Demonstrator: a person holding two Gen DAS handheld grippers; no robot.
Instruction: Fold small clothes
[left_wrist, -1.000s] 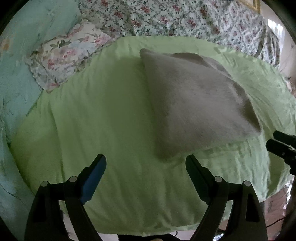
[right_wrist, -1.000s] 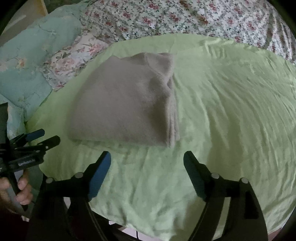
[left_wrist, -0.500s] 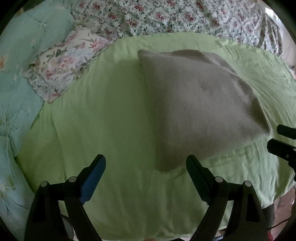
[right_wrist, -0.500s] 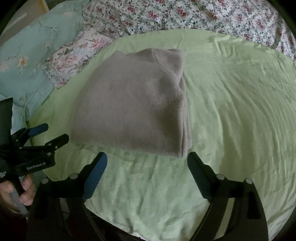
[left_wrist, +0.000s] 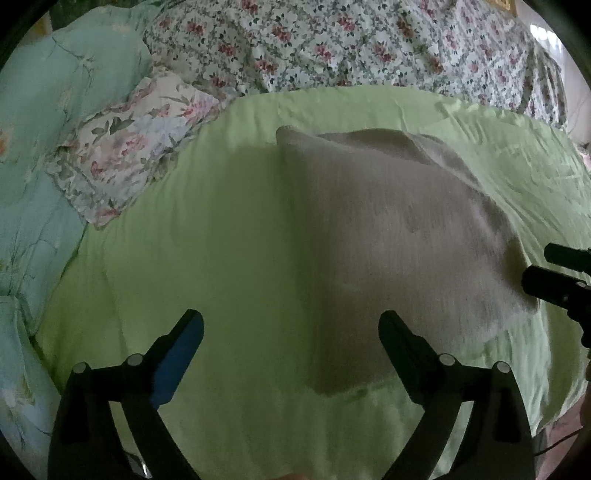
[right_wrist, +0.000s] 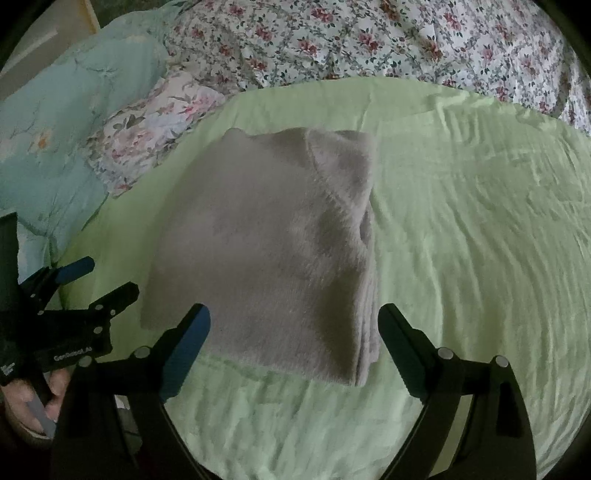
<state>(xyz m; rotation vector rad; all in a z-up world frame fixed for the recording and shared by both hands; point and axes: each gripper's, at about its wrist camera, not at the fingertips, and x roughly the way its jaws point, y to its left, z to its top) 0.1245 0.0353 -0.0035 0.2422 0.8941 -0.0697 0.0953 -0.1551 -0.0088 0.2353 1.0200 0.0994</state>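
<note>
A bed fills both views, its light green sheet (left_wrist: 229, 236) wrinkled and dimly lit. Along the bed's far edge lies a floral quilt (left_wrist: 332, 44). At the far left corner sit a pale teal duvet (right_wrist: 55, 147) and a flowered pillow (left_wrist: 136, 144). Bright daylight shows at the upper right (left_wrist: 539, 31).

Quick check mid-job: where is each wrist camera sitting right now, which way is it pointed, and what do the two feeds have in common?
Left wrist: sits on the left tool, looking forward and down at the green sheet; its open fingers frame the near left corner of the folded grey garment; the right tool pokes in at the right edge.
Right wrist: sits on the right tool, angled down at the garment's near right corner; the left tool and a hand show lower left.
Shared: garment, sheet, floral bedding.
</note>
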